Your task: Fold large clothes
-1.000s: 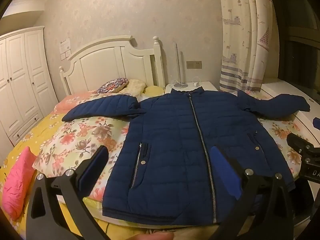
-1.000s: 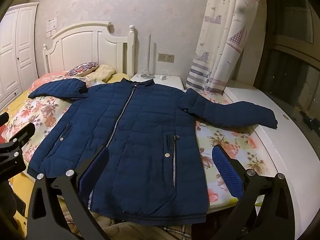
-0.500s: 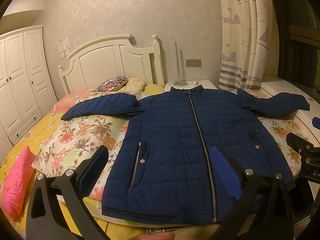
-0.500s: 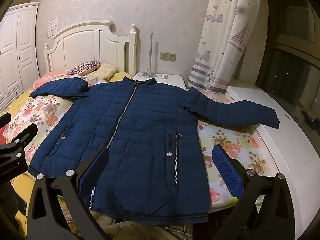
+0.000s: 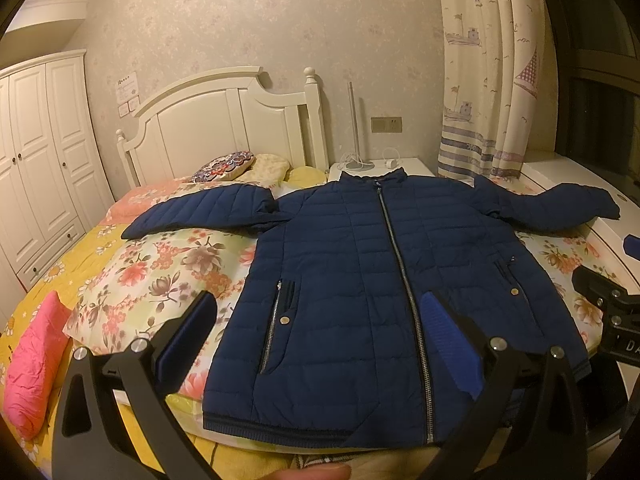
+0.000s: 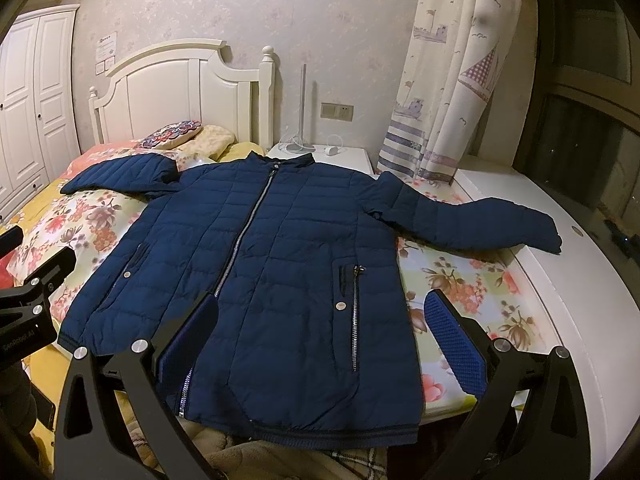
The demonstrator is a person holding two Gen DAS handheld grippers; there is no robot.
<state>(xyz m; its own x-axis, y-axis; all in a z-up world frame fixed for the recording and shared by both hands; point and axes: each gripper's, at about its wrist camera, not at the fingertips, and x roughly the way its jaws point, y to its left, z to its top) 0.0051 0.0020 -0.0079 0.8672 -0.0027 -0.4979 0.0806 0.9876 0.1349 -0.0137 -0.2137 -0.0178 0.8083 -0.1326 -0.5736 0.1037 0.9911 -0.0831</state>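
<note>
A navy quilted jacket (image 5: 360, 272) (image 6: 272, 264) lies flat and zipped on the bed, front up, collar toward the headboard, both sleeves spread sideways. My left gripper (image 5: 320, 320) hovers open above the jacket's lower left part, holding nothing. My right gripper (image 6: 320, 320) hovers open over the lower right part near the hem, also holding nothing. The right gripper's body (image 5: 608, 312) shows at the right edge of the left wrist view. At the left edge of the right wrist view is the left gripper's body (image 6: 28, 300).
The bed carries a floral quilt (image 5: 160, 264) and a yellow sheet, with a pink pillow (image 5: 32, 360) at the near left. Headboard (image 5: 224, 128), pillows and a white nightstand (image 6: 324, 156) stand behind. A white ledge (image 6: 560, 280) runs along the right; a wardrobe (image 5: 40, 160) stands left.
Both views have shifted slightly, with the jacket now sitting a little lower and nearer in frame. The jacket itself has not moved and both grippers stay open.
</note>
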